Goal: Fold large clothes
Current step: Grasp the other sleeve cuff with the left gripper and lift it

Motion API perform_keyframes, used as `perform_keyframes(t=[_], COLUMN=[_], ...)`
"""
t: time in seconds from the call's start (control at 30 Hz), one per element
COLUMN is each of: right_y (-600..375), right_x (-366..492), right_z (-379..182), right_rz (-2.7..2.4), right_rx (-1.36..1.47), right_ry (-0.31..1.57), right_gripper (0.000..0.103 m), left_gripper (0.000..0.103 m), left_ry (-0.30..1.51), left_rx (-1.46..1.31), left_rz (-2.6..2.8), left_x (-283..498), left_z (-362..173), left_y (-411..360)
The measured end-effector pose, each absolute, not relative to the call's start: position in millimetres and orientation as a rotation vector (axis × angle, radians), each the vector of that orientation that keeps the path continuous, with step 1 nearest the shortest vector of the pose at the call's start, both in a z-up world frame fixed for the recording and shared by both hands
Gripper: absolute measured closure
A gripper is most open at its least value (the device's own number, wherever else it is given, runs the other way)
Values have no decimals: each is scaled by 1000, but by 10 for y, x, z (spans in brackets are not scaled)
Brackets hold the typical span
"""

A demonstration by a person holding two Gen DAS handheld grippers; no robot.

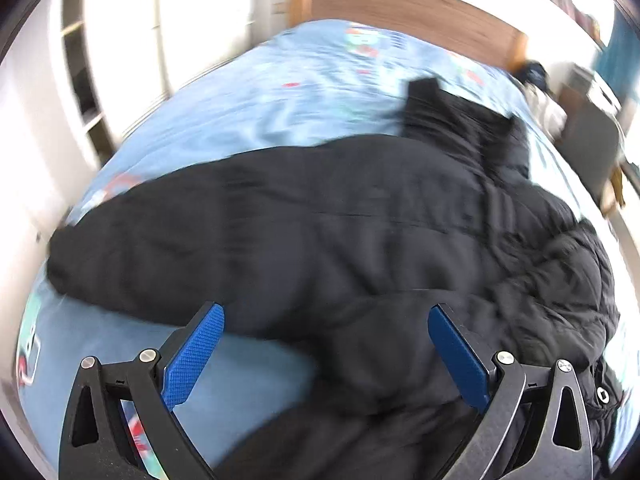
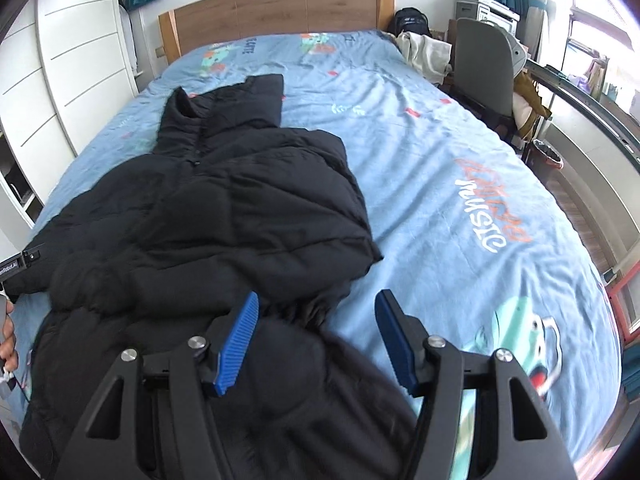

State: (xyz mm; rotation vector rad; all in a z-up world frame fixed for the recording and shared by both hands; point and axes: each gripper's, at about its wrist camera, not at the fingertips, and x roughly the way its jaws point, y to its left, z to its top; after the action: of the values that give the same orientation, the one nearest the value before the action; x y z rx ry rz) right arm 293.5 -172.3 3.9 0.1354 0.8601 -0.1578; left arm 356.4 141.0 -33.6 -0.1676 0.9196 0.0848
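A large black puffer jacket (image 2: pixel 224 216) lies on the blue printed bedspread (image 2: pixel 440 168), collar toward the headboard, one side folded over the body. It also shows, blurred, in the left wrist view (image 1: pixel 320 232). My right gripper (image 2: pixel 316 308) is open and empty, hovering above the jacket's lower right edge. My left gripper (image 1: pixel 326 320) is open and empty, just above the jacket's near part, its blue pads (image 1: pixel 196 356) wide apart. The left gripper's body shows at the left edge of the right wrist view (image 2: pixel 24 262).
A wooden headboard (image 2: pixel 276 12) stands at the far end. White wardrobe doors (image 2: pixel 72 60) line the left side. A grey chair (image 2: pixel 484 64) with clothes, a black backpack (image 2: pixel 412 20) and a bin (image 2: pixel 548 160) stand to the right of the bed.
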Motion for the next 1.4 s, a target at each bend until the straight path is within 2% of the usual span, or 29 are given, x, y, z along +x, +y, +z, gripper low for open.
perform_keyframes(t=[0.33,0.6,0.7,0.77,0.8,0.87,0.97,1.07,1.23,1.4], right_y=[-1511,-1477,-1445,-1421,-1415,-1420,-1445,-1456,-1491,-1522], right_x=[2429,2301,2254,2206,2185,2128,2043,1965,1876,1817], right_z=[255,342,391,421,432,452,476,504,520,540], right_rz=[-226,-280,-291,-295,-298,-305,-318,-327,-336,-336], right_rx=[199,194,173,158,153,158,182,177,191,198], right_ry=[854,864,865,865,865,862,857,854,844,827], right_gripper=[44,44,44,44,44,44,44,44,44,44], left_gripper=[2,3,19,37,41,63,81,88,91,92], left_ry=[894,865,851,854,852,840,819,805,781,738], left_rx=[-676,-968,-1051,-1097,-1120,-1144,-1164,-1133,-1049,-903], left_rz=[245,325,319,294,283,257,226,213,199,150], left_x=[3251,3227,3331,3384,3413,3441,3449,3477,3475,3491], left_z=[-726,-1176,-1257,-1308,-1334,-1350,-1337,-1269,-1103,-683], left_y=[3369,4171,4308,4385,4398,4391,4361,4319,4270,4027])
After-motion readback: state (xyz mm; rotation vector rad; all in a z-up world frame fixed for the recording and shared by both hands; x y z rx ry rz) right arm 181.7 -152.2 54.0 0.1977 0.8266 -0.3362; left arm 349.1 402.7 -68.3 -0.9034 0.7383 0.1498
